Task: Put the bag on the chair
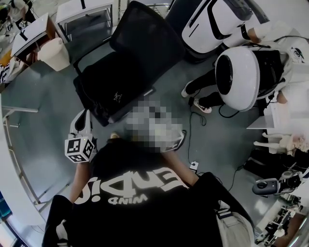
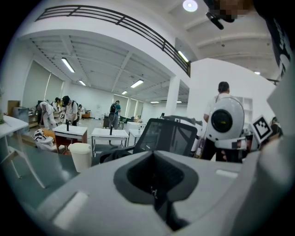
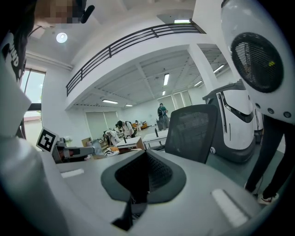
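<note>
A black office chair (image 1: 145,43) stands ahead of me, and a black bag (image 1: 113,94) with a small white logo lies on its seat. My left gripper (image 1: 83,116) hovers just left of the seat's near corner, apart from the bag, its marker cube closer to me. In the left gripper view my left gripper (image 2: 153,153) is shut with nothing in it; beyond it are the chair (image 2: 170,136) and the bag (image 2: 113,154). My right gripper (image 1: 179,140), partly hidden, sits near the seat's right. In its own view my right gripper (image 3: 145,154) is shut and empty, facing the chair's back (image 3: 193,129).
A white waste bin (image 1: 53,53) stands left of the chair, with white tables (image 1: 84,9) behind. A white robot with a round head (image 1: 236,72) and a standing person's legs (image 1: 203,91) are close on the right. Cables (image 1: 190,120) trail on the grey floor.
</note>
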Demonstrator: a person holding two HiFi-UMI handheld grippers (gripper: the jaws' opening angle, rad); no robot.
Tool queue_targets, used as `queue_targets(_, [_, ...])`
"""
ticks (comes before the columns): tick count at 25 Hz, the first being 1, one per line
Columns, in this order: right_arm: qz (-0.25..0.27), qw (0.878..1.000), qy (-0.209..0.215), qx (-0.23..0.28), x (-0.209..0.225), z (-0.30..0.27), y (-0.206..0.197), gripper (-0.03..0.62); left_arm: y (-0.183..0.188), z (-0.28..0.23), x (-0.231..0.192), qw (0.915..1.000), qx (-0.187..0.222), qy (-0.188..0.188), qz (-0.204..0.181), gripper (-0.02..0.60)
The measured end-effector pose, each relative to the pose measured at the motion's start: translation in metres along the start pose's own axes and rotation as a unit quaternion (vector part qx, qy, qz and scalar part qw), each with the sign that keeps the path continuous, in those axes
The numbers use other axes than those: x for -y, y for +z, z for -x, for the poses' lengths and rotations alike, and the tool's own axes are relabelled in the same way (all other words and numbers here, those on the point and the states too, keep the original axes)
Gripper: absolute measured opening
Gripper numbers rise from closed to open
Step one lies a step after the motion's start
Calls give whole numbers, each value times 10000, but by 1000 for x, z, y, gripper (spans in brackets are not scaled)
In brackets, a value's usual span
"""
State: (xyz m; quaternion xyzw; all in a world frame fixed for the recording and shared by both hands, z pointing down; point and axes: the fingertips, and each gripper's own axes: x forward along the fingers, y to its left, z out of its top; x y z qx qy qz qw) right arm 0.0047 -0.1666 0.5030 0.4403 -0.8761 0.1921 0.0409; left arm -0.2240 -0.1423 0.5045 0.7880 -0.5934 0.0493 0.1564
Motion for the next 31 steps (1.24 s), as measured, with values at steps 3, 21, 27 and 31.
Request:
queue_targets(3, [1,10000,-2,-2,0,-1,0,2,3,0,0,10000,8,-20,-5,-3])
queue_targets(21, [11,10000,2,14,-5,-5,1,2,-4,0,-3,9999,-106,40,52,-2])
queue_targets(27, [12,10000,11,3,-5,-7,1,2,-6,-1,-4,9999,-129,70,48,-2])
queue_targets(31, [-1,10000,6,-13,-6,-6,4,2,-2,0,-3,9998,-150,105,40,-2])
